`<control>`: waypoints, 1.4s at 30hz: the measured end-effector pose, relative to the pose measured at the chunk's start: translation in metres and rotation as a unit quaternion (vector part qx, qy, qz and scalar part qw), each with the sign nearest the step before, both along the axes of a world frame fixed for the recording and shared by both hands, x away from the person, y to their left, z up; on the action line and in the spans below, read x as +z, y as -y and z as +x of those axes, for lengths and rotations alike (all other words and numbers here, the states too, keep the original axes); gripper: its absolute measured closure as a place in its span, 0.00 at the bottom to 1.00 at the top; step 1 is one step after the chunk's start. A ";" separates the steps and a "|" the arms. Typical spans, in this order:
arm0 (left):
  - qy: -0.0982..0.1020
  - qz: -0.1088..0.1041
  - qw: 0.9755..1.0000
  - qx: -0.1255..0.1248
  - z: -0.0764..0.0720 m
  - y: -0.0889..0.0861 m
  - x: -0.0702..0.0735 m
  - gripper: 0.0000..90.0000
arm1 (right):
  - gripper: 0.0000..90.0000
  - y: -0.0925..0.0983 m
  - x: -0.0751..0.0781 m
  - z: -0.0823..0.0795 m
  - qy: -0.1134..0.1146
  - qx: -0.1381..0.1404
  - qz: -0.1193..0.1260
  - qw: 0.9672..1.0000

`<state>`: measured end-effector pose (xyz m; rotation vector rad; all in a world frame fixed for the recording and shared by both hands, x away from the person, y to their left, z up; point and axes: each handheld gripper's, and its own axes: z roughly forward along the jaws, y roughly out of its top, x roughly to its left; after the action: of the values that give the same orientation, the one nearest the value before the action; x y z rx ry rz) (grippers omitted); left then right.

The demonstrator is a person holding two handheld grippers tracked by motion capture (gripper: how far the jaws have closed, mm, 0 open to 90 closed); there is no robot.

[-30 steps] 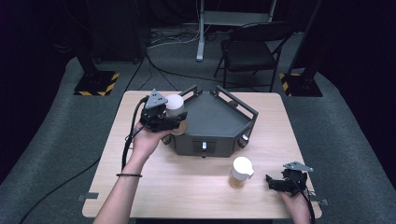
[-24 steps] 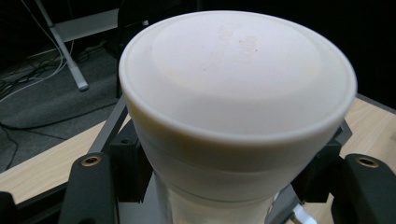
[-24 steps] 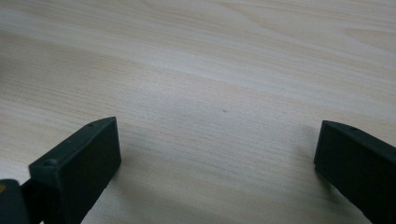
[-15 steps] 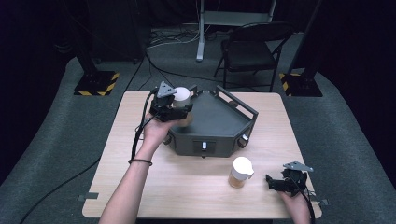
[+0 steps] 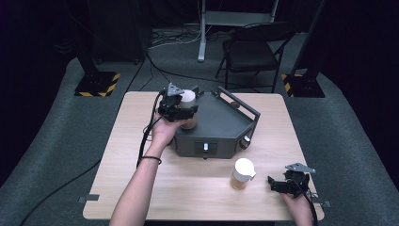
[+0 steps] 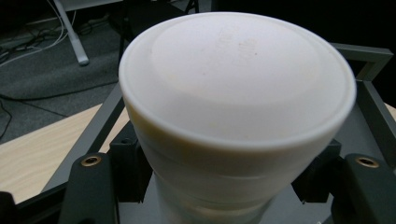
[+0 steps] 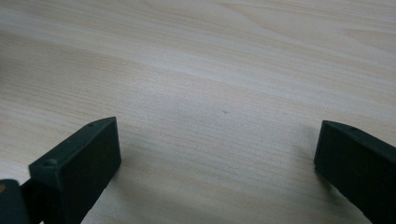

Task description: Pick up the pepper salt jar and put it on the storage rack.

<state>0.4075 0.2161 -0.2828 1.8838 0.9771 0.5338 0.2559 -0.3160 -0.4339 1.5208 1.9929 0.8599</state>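
Clamped around a white-lidded jar (image 5: 187,109), the left gripper (image 5: 181,111) held it over the left corner of the dark grey tray (image 5: 226,127), just above centre of the high view. Low at the right edge, the right gripper (image 5: 282,184) rested on the wooden table (image 5: 197,188), jaws spread and empty, beside a second white-lidded jar (image 5: 242,173).
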 end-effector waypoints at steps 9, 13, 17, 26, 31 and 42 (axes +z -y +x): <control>-0.006 0.010 1.000 -0.010 0.002 0.001 0.001 0.37 | 0.00 0.000 0.000 0.000 0.000 0.000 0.000 1.000; -0.012 0.002 1.000 -0.005 0.000 0.002 0.000 0.29 | 0.00 0.000 0.000 0.000 0.000 0.000 0.000 1.000; -0.013 0.010 1.000 -0.004 -0.004 0.002 0.000 0.19 | 0.00 0.000 0.000 0.000 0.000 0.000 0.000 1.000; -0.008 -0.017 1.000 -0.009 -0.021 -0.022 -0.006 0.08 | 0.00 0.000 0.000 0.000 0.000 0.000 0.000 1.000; -0.013 -0.017 1.000 -0.006 -0.031 -0.035 -0.011 0.05 | 0.00 0.000 0.000 0.000 0.000 0.000 0.000 1.000; 0.004 -0.017 1.000 -0.007 -0.064 -0.061 -0.033 0.05 | 0.00 0.000 0.000 0.000 0.000 0.000 0.000 1.000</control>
<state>0.3439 0.2769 -0.3154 1.8555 0.9616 0.5143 0.2559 -0.3159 -0.4339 1.5201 1.9933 0.8597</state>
